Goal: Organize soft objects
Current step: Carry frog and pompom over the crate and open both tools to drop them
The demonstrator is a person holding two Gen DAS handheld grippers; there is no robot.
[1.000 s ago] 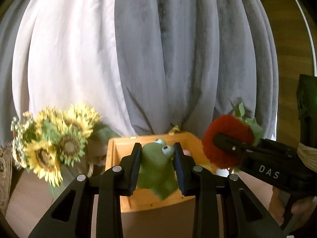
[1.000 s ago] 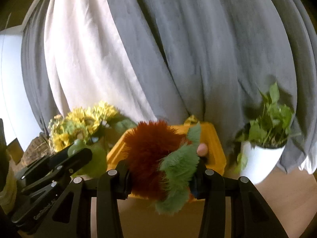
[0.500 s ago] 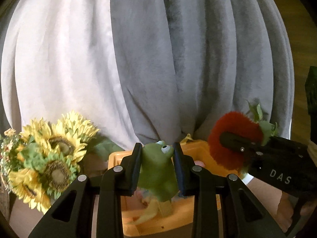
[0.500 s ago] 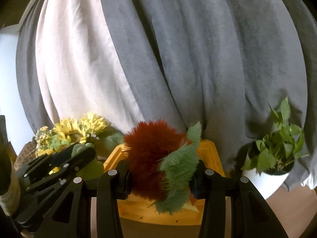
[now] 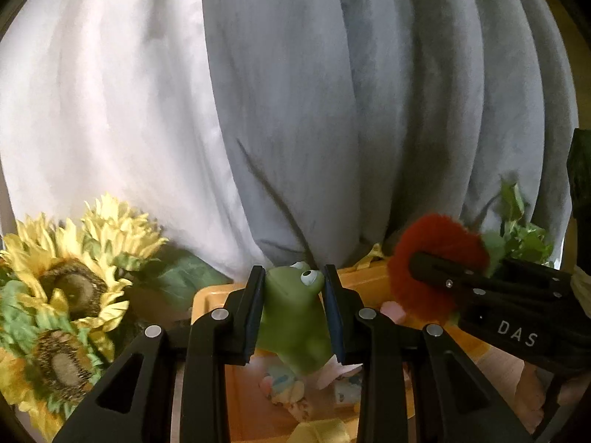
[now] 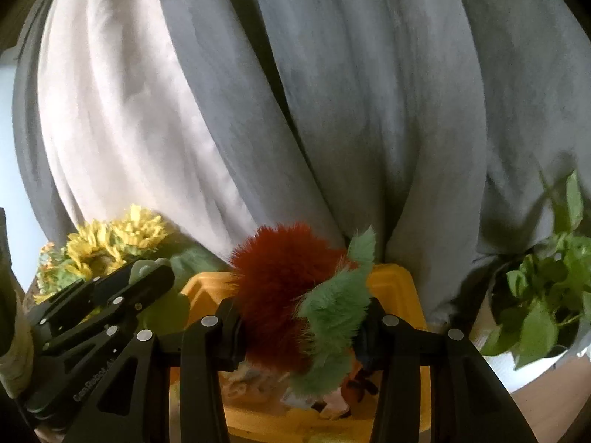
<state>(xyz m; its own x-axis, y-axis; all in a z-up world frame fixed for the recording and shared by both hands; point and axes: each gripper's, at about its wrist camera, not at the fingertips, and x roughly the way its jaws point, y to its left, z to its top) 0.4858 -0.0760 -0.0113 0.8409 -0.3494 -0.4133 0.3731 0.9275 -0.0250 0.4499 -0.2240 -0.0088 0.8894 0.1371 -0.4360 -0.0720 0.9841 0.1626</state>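
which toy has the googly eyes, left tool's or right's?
Left tool: the smooth green frog. The right tool holds a fluffy red-and-green plush, no eyes visible.

Green frog (image 5: 295,317), red-and-green plush (image 6: 295,295), orange bin (image 6: 399,288), yellow sunflowers (image 5: 74,280)

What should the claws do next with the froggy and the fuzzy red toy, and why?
Probably lower both a little further, then let go. The left gripper pinches the green frog and the right gripper pinches the fuzzy red toy, both right above the orange bin, which already has small soft things inside.
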